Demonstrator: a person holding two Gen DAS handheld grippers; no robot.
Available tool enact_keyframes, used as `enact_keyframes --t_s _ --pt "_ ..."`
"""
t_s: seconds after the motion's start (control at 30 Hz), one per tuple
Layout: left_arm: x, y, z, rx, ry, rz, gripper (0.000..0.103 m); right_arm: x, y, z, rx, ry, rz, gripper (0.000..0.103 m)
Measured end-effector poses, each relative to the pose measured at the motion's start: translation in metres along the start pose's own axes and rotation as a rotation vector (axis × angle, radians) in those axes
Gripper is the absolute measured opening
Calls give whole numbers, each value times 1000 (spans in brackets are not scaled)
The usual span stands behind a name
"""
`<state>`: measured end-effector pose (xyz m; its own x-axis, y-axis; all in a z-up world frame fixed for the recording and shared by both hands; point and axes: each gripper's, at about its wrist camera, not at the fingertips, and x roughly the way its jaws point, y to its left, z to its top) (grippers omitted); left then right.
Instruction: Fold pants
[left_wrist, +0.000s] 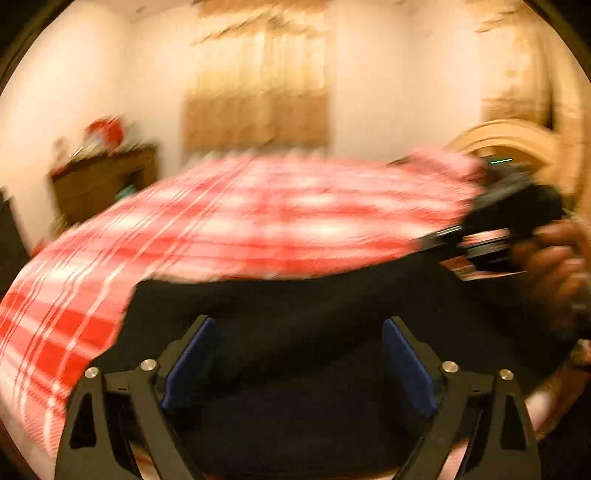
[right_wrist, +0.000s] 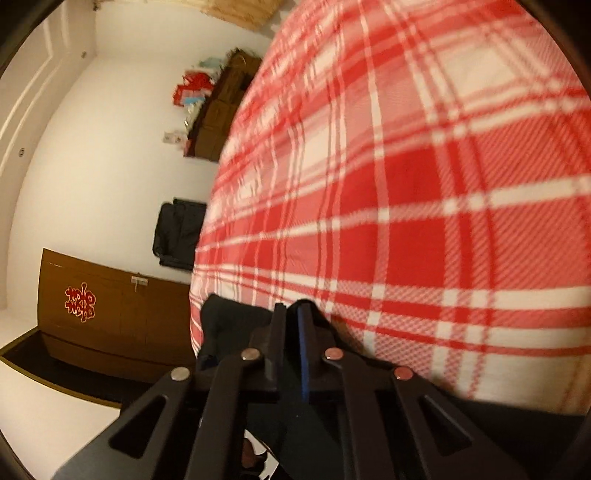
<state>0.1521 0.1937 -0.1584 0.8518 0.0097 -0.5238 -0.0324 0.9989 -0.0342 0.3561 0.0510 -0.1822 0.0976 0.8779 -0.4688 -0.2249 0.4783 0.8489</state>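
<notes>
The pants (left_wrist: 295, 302) are black, a dark, soft mass lying on a red-and-white plaid bedspread (left_wrist: 258, 214), spread across the near edge of the bed in the blurred left wrist view. In the right wrist view a bunched fold of the black cloth (right_wrist: 229, 317) rises at the bedspread's near left edge. Seams, waistband and legs cannot be told apart.

Left wrist view, blurred. Landmark: black pants (left_wrist: 295, 314) lying on a bed with a red-and-white plaid cover (left_wrist: 258, 214). Left tongs (left_wrist: 297, 365): just above the pants' near part, blue pads (left_wrist: 192, 362) spread wide, nothing between them. Right tongs (left_wrist: 443, 240): at the pants' right edge, gripped by a hand (left_wrist: 554, 266). Wooden cabinet (left_wrist: 103, 181): beyond the pants, far left.
</notes>
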Motion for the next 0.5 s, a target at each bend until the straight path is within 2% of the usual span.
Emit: enact_keyframes --t_s 0.03,0.07,0.1,0.2,0.3,0.33,0.4,0.43,0.47,0.5 --pt "6 11 -3 -46 27 4 93 -8 -1 1 -1 -25 -5 8" --pt "7 17 -5 -72 17 -24 93 -11 -2 1 3 -38 -12 8" --pt "4 19 -6 -75 -6 -34 93 -13 -5 2 9 -42 -23 8" --pt "6 9 -3 -28 10 -6 93 -7 -16 2 23 -19 -83 7" --pt "1 16 0 -57 -10 -19 93 -2 -21 1 4 3 -92 8" --pt "-2 21 3 -57 -22 13 93 -5 -20 1 -9 -1 -99 11" --pt "-3 34 7 -66 -33 61 93 -10 -14 0 -20 -24 -121 33" --pt "-4 42 6 -83 -34 70 93 -20 -9 -1 -38 -51 -140 49" --pt "-3 53 5 -112 -21 92 93 -24 -4 -3 -56 -66 -155 54" --pt "-1 59 4 -127 -8 110 93 -31 4 -6 -88 -83 -174 54"
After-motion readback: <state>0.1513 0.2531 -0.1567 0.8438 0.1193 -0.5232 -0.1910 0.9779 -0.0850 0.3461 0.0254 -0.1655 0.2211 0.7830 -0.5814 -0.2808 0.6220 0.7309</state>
